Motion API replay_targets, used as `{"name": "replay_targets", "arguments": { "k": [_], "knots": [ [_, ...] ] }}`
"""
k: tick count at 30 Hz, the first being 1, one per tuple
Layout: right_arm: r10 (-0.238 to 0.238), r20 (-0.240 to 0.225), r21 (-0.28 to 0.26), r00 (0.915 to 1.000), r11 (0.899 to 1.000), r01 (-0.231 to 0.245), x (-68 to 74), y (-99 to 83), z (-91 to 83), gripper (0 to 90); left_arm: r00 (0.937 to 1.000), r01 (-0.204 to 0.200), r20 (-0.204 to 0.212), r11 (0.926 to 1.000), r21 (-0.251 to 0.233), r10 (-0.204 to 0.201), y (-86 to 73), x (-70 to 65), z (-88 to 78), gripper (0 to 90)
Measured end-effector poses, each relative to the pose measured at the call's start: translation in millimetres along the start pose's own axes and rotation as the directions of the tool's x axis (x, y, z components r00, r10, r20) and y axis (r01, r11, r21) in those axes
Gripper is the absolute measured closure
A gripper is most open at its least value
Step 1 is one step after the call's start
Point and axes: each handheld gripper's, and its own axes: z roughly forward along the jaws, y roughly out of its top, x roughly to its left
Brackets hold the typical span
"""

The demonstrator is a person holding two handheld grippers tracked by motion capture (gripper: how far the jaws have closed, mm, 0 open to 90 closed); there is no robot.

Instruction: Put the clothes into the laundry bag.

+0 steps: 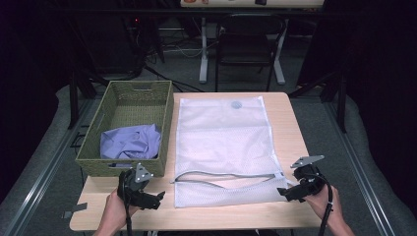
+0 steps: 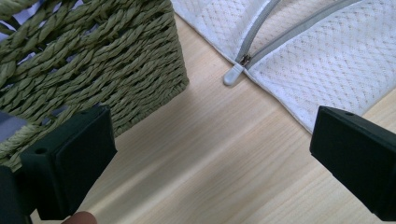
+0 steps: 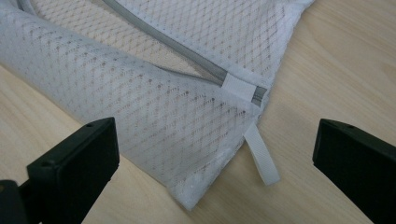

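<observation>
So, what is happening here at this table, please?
A person sits at a wooden table with a gripper in each hand. Both the left gripper and the right gripper are open and hold nothing. Between them a white mesh laundry bag lies flat, its zipper open along the near end. A green woven basket on the left contains a crumpled lavender garment. Possibly the garment will go into the bag, but nothing has been picked up yet.

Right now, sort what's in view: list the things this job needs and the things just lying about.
Likely part of the job:
- white mesh laundry bag, its grey zipper open
- crumpled lilac garment
- green woven basket holding the garment
- left gripper, right gripper, both open

Just lying about:
- black chair beyond the table
</observation>
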Motion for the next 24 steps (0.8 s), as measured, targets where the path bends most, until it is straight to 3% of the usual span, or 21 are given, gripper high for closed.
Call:
{"name": "replay_targets", "arguments": {
  "k": [2, 12, 24],
  "knots": [
    [0.0, -0.002, 0.001, 1.0, 1.0, 0.0, 0.0, -0.7, -0.1, 0.4, 1.0, 0.0, -0.01, 1.0, 0.0, 0.0, 0.3, -0.5, 2.0, 0.2],
    [0.013, -0.022, 0.0, 0.9997, 1.0, -0.013, -2.1, -2.0, 2.6, 0.7, 0.9998, 0.012, 0.017, 0.9998, 0.018, -0.012, 5.1, -0.5, 7.2, 0.3],
    [-0.027, -0.038, 0.005, 0.9989, 1.0, 0.027, 0.2, 8.8, 11.6, 0.4, 0.9988, 0.041, 0.025, 0.9989, 0.025, -0.041, 1.6, 5.2, 8.1, 0.3]
  ]
}}
